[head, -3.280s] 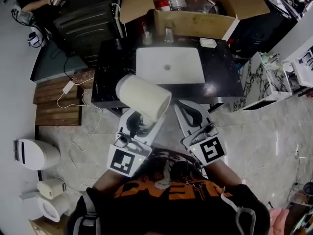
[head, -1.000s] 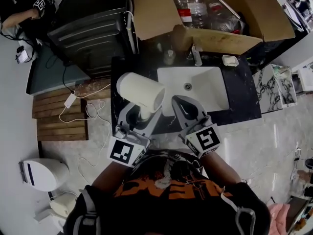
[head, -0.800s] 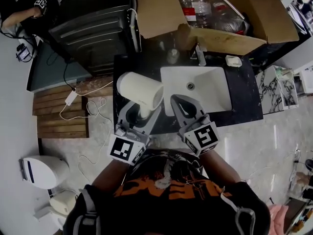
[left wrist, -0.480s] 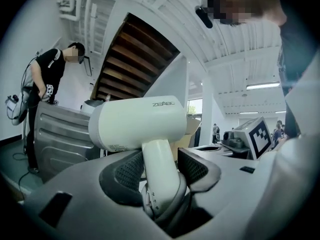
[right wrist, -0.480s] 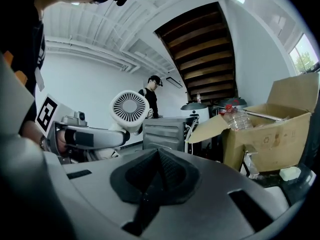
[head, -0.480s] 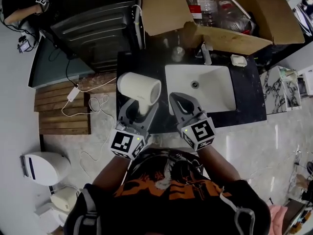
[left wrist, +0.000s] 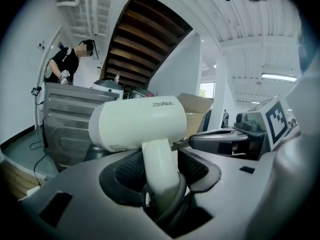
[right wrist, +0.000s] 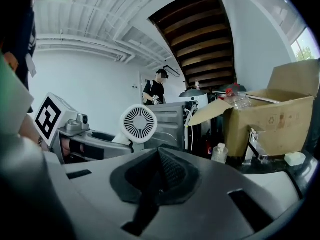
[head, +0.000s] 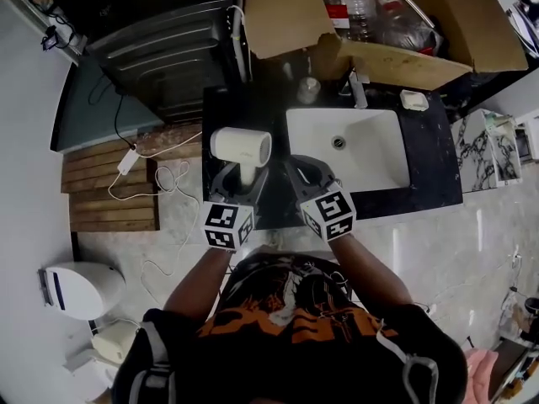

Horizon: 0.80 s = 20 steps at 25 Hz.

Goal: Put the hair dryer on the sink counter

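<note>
the left gripper (head: 239, 179) clamps the hair dryer (head: 240, 146) by its handle over the counter (head: 425, 154). the right gripper (head: 301, 171) is closed, empty

The hair dryer (head: 240, 146) looks smooth cream plastic; the counter (head: 429, 168) glossy black, perhaps stone; the upper box (head: 396, 61) matt cardboard.

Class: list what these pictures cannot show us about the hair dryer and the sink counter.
- Head view: whether the hair dryer touches the counter; its body covers the spot beneath.
- Left gripper view: the handle's lower end, sunk inside the left gripper.
- Left gripper view: small print on its barrel, too small.
</note>
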Available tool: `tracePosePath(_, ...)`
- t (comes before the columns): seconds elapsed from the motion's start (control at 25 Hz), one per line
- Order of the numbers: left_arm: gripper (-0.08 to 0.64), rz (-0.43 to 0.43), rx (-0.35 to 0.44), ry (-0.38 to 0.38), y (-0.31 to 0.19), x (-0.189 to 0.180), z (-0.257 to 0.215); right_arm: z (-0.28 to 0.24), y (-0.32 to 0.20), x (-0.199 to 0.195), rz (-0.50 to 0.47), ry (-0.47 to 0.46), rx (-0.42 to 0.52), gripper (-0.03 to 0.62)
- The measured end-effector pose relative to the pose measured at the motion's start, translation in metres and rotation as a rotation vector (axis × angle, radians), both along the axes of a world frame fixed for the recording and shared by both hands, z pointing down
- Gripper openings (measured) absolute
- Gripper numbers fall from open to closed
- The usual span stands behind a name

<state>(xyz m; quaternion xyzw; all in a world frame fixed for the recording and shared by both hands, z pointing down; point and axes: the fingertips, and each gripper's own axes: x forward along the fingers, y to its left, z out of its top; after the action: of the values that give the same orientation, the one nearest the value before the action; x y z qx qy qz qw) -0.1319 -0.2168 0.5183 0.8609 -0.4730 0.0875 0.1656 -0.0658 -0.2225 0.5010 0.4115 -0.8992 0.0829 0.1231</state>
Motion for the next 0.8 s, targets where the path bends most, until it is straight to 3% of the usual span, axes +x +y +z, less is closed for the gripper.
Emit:
tracePosePath(0.28,0.229,-0.052,-0.157,-0.065,-0.016,-0.009,0.056,0.048,-0.012,0.002,0.009,0.034,-0.1,0.014)
tracePosePath(0.8,0.229,-0.125,-0.372,-0.193,-0.03,-0.023,0.131,0.112,-0.028,-0.027,-0.045,0.107,-0.208,0.014)
